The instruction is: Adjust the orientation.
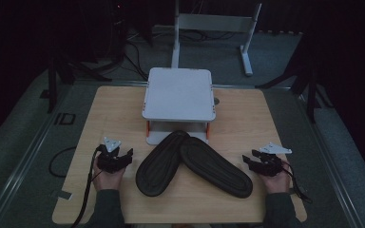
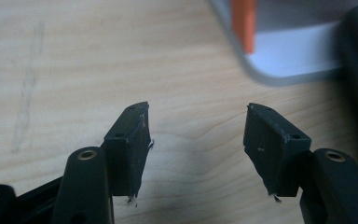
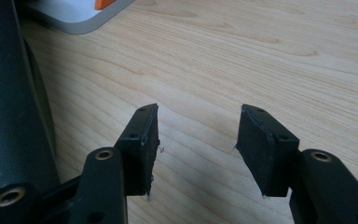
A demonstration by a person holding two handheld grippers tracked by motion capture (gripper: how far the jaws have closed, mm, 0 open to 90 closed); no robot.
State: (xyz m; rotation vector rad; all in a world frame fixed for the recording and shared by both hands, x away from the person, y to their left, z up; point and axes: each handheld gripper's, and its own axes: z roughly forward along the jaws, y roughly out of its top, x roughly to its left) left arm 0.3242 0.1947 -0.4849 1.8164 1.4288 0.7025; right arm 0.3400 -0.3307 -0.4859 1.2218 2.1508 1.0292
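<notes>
Two black slippers lie in the middle of the wooden table [image 1: 100, 109], toes near the little white shelf [image 1: 179, 94]. The left slipper [image 1: 161, 163] and the right slipper [image 1: 216, 166] cross at the toes, so they touch there. The left gripper [image 1: 123, 156] rests just left of them, and the right gripper [image 1: 248, 160] rests just right. Both claws are wide open and hold nothing. I think the job now is to grab a slipper. To do it well, slide one jaw under the soft edge, keep the other on top, then squeeze gently. Pick the top slipper first, so the other does not get dragged along.
</notes>
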